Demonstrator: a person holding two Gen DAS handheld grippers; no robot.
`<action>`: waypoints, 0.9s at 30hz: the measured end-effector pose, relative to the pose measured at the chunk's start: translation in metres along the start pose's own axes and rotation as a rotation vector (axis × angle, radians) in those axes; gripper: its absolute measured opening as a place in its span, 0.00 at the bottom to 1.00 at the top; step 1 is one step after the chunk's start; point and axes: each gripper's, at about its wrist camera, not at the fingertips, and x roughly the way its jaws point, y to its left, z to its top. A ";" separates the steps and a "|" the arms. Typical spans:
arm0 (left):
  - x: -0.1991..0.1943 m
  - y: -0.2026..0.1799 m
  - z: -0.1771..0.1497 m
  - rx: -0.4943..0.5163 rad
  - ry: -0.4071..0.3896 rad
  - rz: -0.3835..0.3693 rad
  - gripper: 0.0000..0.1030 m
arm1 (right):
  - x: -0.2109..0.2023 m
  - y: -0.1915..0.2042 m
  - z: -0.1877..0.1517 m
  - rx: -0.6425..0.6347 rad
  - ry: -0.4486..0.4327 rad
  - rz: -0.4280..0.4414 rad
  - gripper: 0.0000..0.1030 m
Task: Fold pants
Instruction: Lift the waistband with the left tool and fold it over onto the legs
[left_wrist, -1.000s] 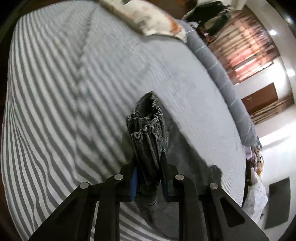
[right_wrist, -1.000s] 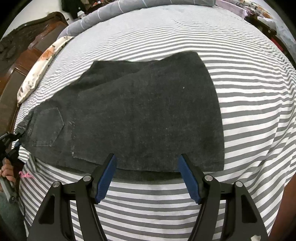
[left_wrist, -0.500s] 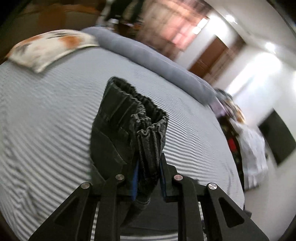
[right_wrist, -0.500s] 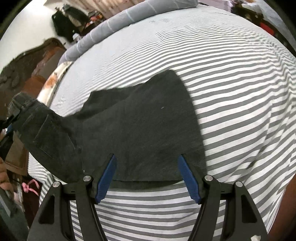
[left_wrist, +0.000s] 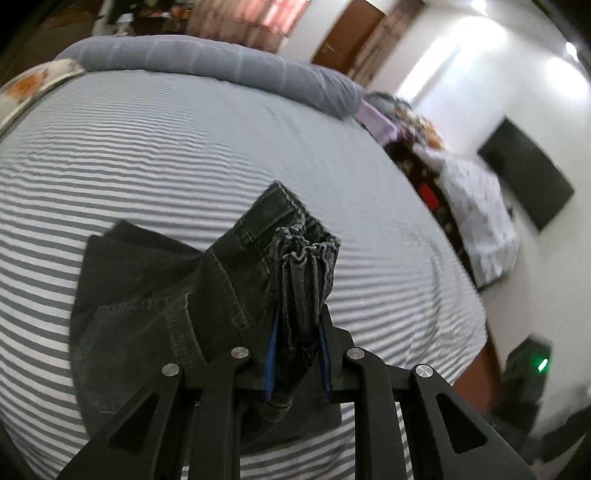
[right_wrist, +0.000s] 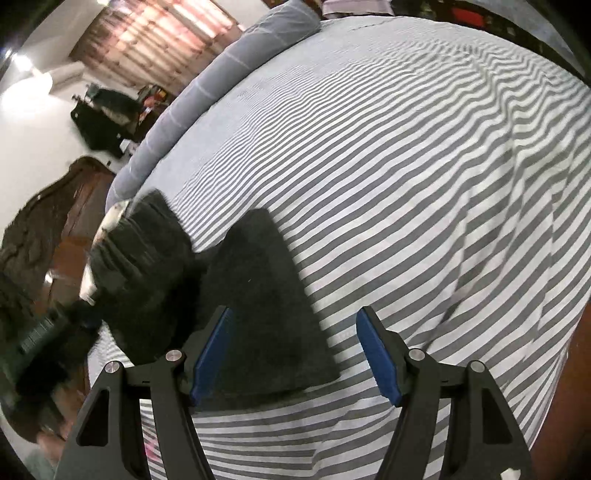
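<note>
Dark grey denim pants (left_wrist: 155, 317) lie partly folded on the striped bed. My left gripper (left_wrist: 297, 347) is shut on the bunched elastic waistband (left_wrist: 304, 269) and holds it lifted above the rest of the pants. In the right wrist view the pants (right_wrist: 258, 295) lie in front of my right gripper (right_wrist: 295, 354), which is open and empty just above their near edge. The raised waistband end (right_wrist: 140, 251) shows at the left of that view, folding over toward the flat part.
The bed has a grey-and-white striped sheet (right_wrist: 424, 184). A long grey bolster (left_wrist: 207, 62) lies along the far edge and a floral pillow (left_wrist: 29, 85) at the left. A wooden headboard (right_wrist: 44, 229) stands at the left in the right wrist view. Piled clothes (left_wrist: 469, 206) lie beside the bed.
My left gripper has lifted the waistband and carried it over the pants, turning toward the bolster. The flat part of the pants looks shorter. My right gripper stays open and has tilted.
</note>
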 end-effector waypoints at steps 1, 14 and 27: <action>0.005 -0.006 -0.006 0.004 0.010 0.002 0.18 | 0.000 -0.003 0.001 0.014 -0.001 0.007 0.65; 0.044 -0.022 -0.054 0.133 0.096 0.040 0.20 | 0.000 -0.026 0.009 0.041 -0.006 -0.009 0.65; 0.001 0.001 -0.058 0.165 0.094 0.069 0.35 | 0.009 -0.010 0.003 -0.013 0.028 0.037 0.65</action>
